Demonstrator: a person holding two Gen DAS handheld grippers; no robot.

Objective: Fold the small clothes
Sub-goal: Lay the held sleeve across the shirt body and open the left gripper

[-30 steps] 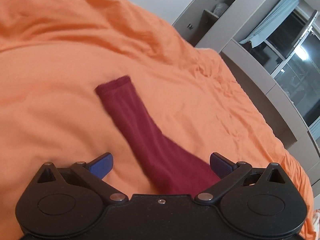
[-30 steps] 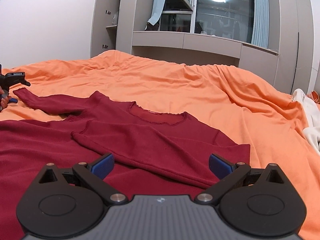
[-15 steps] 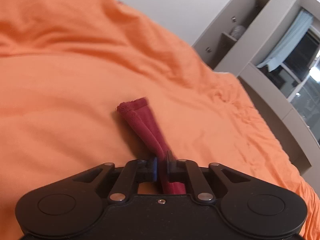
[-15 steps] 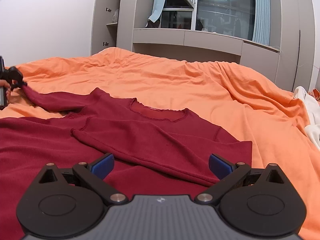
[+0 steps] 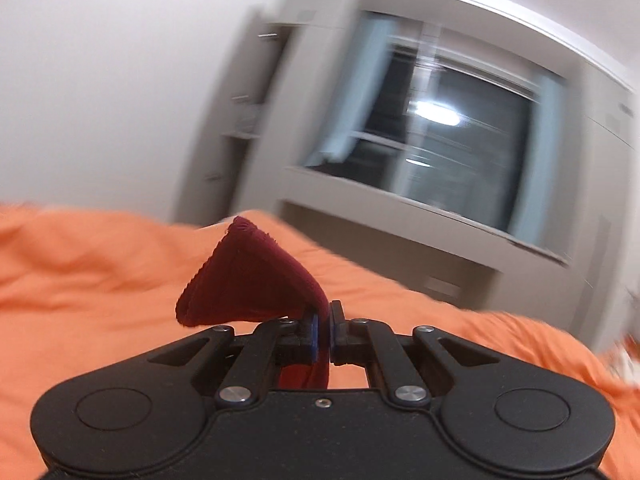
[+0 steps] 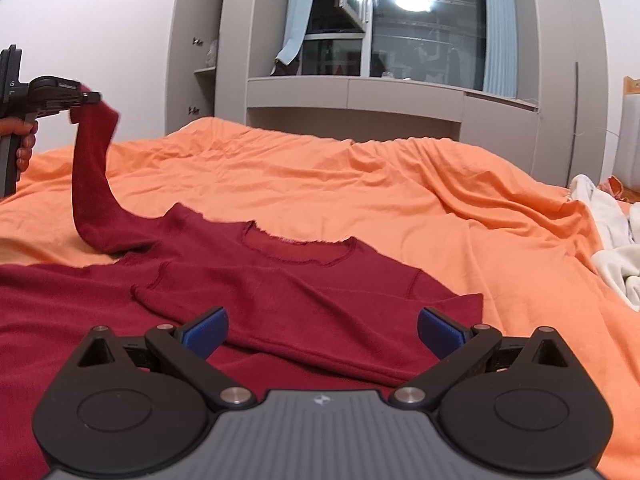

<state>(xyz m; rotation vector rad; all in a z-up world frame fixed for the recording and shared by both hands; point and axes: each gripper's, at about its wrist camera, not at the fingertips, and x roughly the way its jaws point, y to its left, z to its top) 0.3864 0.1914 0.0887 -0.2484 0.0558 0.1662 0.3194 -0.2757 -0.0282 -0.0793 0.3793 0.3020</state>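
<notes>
A dark red long-sleeved top point(image 6: 280, 288) lies spread on the orange bedspread point(image 6: 360, 184), one sleeve folded across its chest. My left gripper point(image 5: 323, 322) is shut on the other sleeve point(image 5: 248, 280) near its cuff, which flops over to the left of the pads. In the right wrist view that left gripper point(image 6: 94, 97) holds the sleeve point(image 6: 92, 176) lifted well above the bed at far left, a hand gripping its handle. My right gripper point(image 6: 320, 330) is open, hovering low over the folded sleeve with nothing between its blue pads point(image 6: 206, 330).
A heap of white cloth point(image 6: 612, 240) lies at the bed's right edge. Grey cabinets with a window recess point(image 6: 400, 40) stand behind the bed, and an open shelf unit point(image 6: 200, 60) at the back left. Bare orange bedspread stretches behind the top.
My left gripper closed on the sleeve near its cuff, then lifted it off the bed and swung round toward the window. The right gripper stayed where it was, open.
</notes>
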